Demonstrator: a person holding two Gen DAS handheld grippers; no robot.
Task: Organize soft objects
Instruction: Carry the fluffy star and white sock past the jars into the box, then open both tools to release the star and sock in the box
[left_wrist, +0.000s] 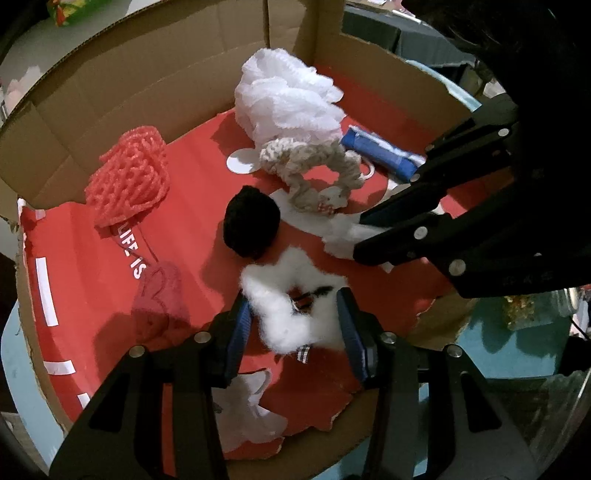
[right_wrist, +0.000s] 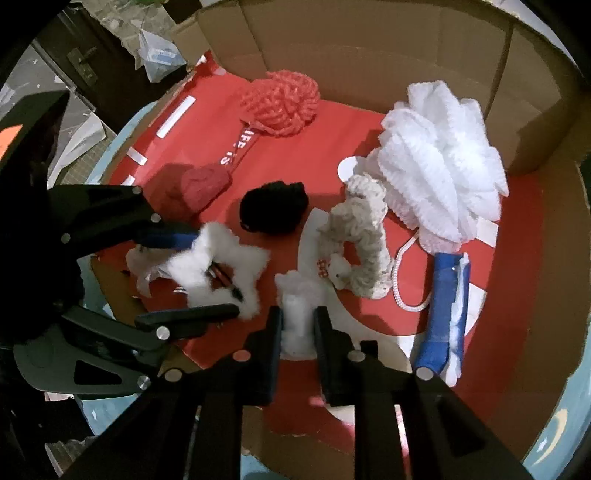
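Inside the cardboard box, the left gripper pinches the white fluffy ring beside the black pompom; the right gripper squeezes a cotton tuft, likely for sorting.

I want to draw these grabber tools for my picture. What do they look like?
Both are black, made of flat angular arms joined with shiny silver round rivets, with triangle-shaped holes in them. The left gripper has long blue pads on the inside of its fingers. The right gripper has plain black fingers.
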